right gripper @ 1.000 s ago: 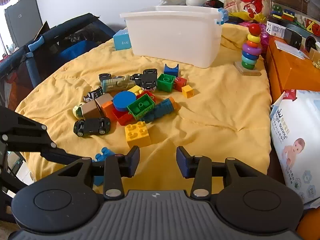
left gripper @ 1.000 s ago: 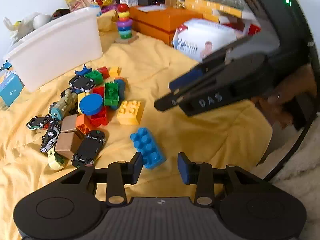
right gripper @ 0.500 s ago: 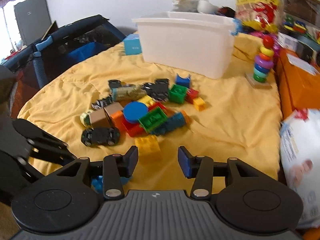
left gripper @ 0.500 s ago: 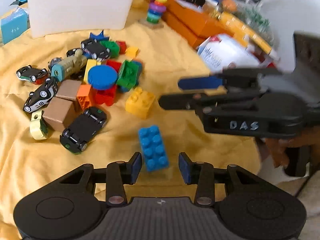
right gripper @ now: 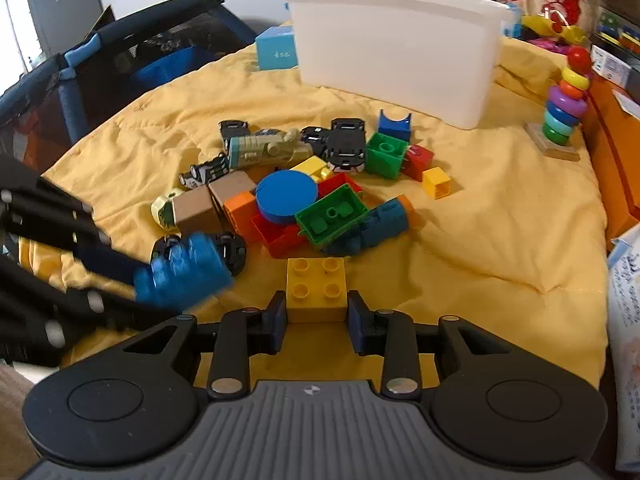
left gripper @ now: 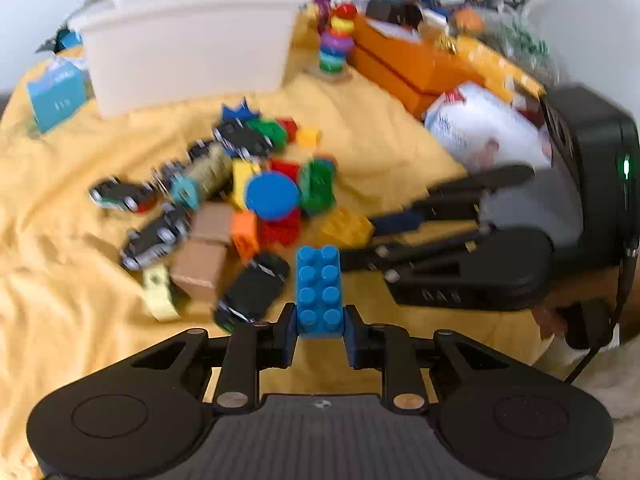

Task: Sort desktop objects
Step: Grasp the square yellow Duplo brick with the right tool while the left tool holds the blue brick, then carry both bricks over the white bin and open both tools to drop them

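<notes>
A rumpled yellow cloth is covering the desk, with a large white plastic tub sitting at its far side. Between tub and grippers, a heap of toy cars and bricks is lying. The left gripper is pinching a long blue studded brick. The right gripper is bracketing a square yellow studded brick, jaws spread, not yet touching it. Judging by this, picking is underway; next, the right jaws need closing, then probably carrying both bricks toward the tub.

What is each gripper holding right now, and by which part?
The left gripper clamps the blue eight-stud plastic brick by its long sides at the near end. The right gripper straddles the yellow four-stud brick; contact unclear.
</notes>
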`<state>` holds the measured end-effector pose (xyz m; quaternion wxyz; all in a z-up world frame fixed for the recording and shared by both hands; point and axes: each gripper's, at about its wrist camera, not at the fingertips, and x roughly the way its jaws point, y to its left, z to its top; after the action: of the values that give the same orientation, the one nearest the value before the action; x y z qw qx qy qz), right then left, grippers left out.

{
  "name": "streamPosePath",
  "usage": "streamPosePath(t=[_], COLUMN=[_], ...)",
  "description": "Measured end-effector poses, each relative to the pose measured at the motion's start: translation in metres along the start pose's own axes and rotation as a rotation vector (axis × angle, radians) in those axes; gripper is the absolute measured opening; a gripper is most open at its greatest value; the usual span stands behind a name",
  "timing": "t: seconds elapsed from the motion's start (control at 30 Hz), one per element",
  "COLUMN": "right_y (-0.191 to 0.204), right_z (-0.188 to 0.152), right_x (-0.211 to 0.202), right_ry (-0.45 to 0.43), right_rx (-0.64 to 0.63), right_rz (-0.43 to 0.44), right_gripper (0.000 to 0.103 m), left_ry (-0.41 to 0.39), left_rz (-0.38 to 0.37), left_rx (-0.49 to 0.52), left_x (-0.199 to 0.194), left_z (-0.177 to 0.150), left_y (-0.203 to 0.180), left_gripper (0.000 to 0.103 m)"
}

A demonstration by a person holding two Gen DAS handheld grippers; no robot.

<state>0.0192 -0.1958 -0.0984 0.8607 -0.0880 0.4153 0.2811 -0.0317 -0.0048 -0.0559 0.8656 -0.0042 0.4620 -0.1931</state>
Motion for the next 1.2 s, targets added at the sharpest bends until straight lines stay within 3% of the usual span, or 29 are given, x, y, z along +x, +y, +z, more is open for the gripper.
streamPosePath(t=[0.13,0.37,0.73,0.93,1.07,1.2], right_y=[0.002,0.002,-0.013,-0.035,-0.051,-0.069], right_z=[0.006,0.034,0.125,0.182,0.212,0.228], right_x=[-0.016,-0.050,-0.054,-0.037,-0.009,0.028], right_ry=[-0.024,-0.151,-0.365,-0.446,-0.435,-0.371], right_rx=[0.009,0.038,-0.022,-0.017,0.014,0.075], right_rz=[-0.032,-0.088,-0.161,-0.207,-0.252,-0.290], right_gripper=[0.034,0.034,0.034,0.034,0.035,0.035], left_ry=[-0.075,-0.225,-0.410,-0.440,-0.424,-0.359], left_rz=[0.003,0.037,0.149,0.181,0.219,0.250], left_rx=[-0.015,-0.003,0.110,0.118,0.114,0.092], left_x=[-0.021,-0.056,-0.073,-0.051,-0.022,0.019], left_z=[0.017,0.060,0.158,0.214,0.240,0.255], left_y=[0.012,0.035,0.070,0.087,0.101,0.114], left_gripper=[0.027,0.027,0.027,0.027,0.027,0.027])
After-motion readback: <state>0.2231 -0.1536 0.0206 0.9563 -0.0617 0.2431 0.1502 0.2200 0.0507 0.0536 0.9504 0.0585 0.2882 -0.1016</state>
